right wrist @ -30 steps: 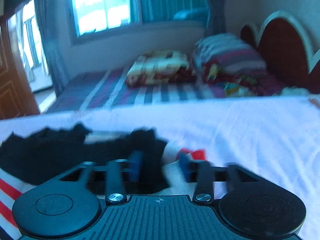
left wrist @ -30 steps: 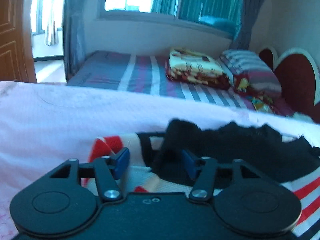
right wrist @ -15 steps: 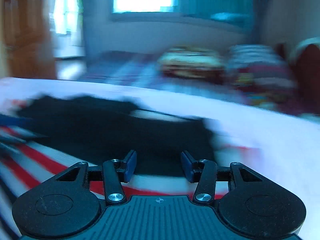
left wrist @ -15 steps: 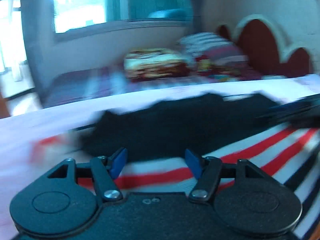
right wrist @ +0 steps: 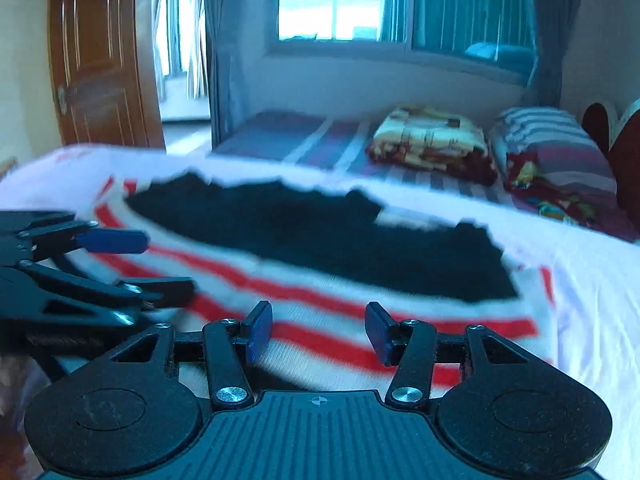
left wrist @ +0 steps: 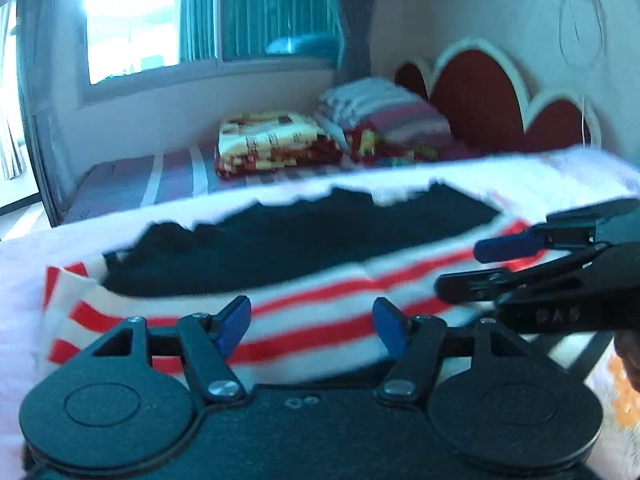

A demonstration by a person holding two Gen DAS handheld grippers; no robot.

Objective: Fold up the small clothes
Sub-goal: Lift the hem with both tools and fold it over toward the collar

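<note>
My left gripper [left wrist: 311,326], right gripper [right wrist: 318,332]: black linkages, blue pads [left wrist: 234,322], silver screws [right wrist: 231,393], ribbed right housing.

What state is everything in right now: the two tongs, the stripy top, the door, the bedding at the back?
left tongs: open, holding nothing, low over the near edge of the top.
right tongs: open, holding nothing, also at the near edge.
striped top: lying on the white sheet, black part on the far side.
white sheet: spread out.
blanket: folded, on the far bed.
door: open.
</note>
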